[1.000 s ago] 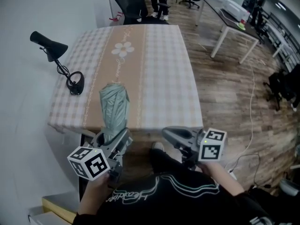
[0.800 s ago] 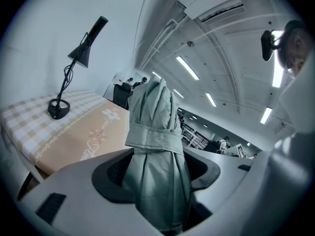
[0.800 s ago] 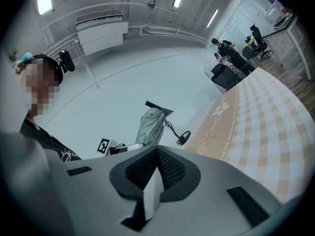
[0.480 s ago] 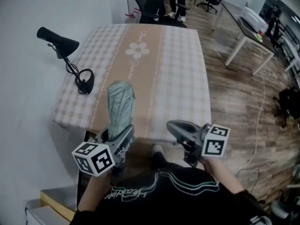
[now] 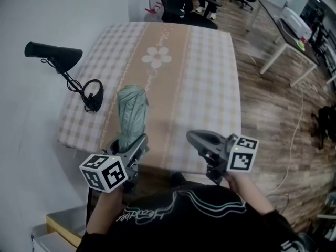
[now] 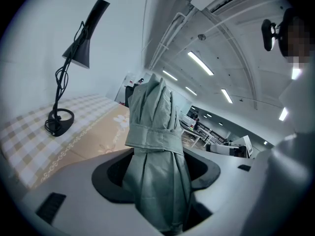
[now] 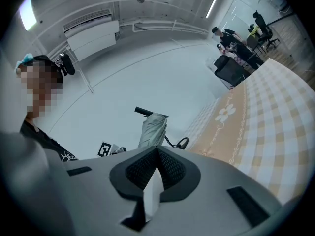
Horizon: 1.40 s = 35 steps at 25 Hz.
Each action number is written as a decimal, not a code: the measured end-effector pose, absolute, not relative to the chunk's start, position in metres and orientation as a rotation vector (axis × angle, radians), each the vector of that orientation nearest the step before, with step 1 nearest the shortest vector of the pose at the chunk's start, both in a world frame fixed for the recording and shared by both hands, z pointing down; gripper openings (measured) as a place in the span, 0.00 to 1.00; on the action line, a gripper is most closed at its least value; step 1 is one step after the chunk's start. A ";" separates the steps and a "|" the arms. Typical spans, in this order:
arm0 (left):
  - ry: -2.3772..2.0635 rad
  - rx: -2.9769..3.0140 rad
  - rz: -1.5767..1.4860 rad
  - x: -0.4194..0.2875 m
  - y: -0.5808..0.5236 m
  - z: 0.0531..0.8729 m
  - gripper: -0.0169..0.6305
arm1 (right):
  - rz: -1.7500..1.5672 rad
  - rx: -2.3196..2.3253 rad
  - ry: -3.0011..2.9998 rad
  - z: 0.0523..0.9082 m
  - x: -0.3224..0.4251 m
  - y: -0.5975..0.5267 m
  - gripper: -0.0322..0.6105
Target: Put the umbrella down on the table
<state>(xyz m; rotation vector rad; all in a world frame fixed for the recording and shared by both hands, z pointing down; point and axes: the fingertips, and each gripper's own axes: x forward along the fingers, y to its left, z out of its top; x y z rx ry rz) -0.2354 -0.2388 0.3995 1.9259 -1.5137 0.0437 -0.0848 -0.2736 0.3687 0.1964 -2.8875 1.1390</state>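
A: Head view, what moved?
B: The left gripper (image 5: 128,145) carried the umbrella (image 5: 129,112) forward. It's now just beside the lamp (image 5: 62,62) base, over the desk (image 5: 210,83), not laid down yet. The right gripper (image 5: 191,136) advanced too, fingers (image 5: 202,139) together, empty.
A: Left gripper view?
B: Fingers wide, clamped on soft, pleated grey-green fabric with a strap (image 6: 151,134) round it. Lamp is black with a thin stem.
A: Right gripper view?
B: Ribbed pads (image 7: 170,168) touching, nothing between. Checked cloth (image 7: 280,107) with a flower print runs out from the lamp.

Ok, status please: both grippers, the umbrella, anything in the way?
Left gripper shut on folded umbrella, above near edge of table, not yet down. Right gripper shut, empty. Desk lamp at table's left, apart from umbrella.
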 end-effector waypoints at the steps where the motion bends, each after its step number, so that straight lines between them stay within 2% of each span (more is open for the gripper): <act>1: -1.516 1.917 0.049 -0.237 -0.246 0.402 0.43 | 1.148 0.194 -2.885 0.370 -0.086 -0.281 0.07; 6: -1.500 1.886 0.055 -0.242 -0.281 0.416 0.43 | 1.186 0.183 -2.862 0.381 -0.091 -0.310 0.07; 17: -1.487 1.838 0.270 -0.240 -0.346 0.473 0.43 | 1.287 0.211 -2.803 0.413 -0.084 -0.362 0.07; 35: -1.416 1.823 0.660 -0.223 -0.388 0.582 0.43 | 1.420 0.317 -2.704 0.466 -0.058 -0.400 0.07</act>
